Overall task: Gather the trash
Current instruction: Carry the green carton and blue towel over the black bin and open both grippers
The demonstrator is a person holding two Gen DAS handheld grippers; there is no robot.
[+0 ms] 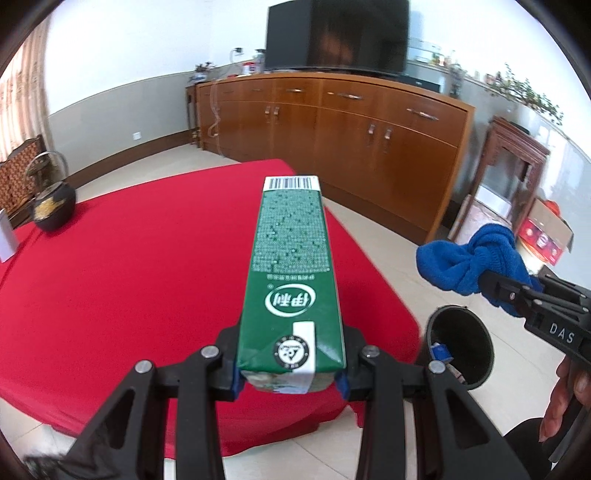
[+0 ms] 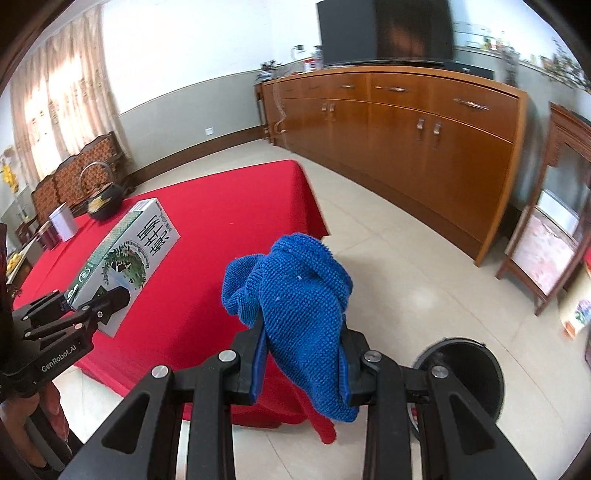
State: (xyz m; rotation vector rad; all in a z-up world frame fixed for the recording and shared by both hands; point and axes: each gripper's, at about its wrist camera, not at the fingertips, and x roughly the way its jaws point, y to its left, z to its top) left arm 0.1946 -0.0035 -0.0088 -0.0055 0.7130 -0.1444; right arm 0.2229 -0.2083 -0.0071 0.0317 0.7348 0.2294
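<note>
Nearest the lens in the left wrist view, the left gripper (image 1: 291, 373) is clamped on the near end of a green milk carton (image 1: 291, 273), its blue pads pressing the carton's two sides with the jaws only partly apart. The carton points away from the camera, barcode end farthest, and is held in the air above the red tablecloth (image 1: 129, 277) that covers the table.

In the right wrist view the right gripper (image 2: 301, 365) is closed on a bunched blue knitted cloth (image 2: 299, 295); the cloth fills the narrow gap between the pads and bulges out beyond them on the far side (a fold also hangs down on the near side). It is held up over the near right corner of the table.

To the right of the table, on the pale tiled floor (image 2: 406, 280), stands a black round bin (image 1: 461, 347), open at the top, with a blue-and-white scrap visible inside it. In the left wrist view the right gripper and its cloth sit above and just right of the bin's mouth, and a hand (image 1: 561, 402) grips the tool at the lower right edge.

At the far left of the table stand a dark round teapot (image 1: 53, 208) with a hoop handle and, near it, a white canister (image 2: 62, 221). Beyond the table, a long wooden sideboard (image 1: 332, 122) runs along the far wall, with a dark television (image 1: 336, 35) on top.
</note>
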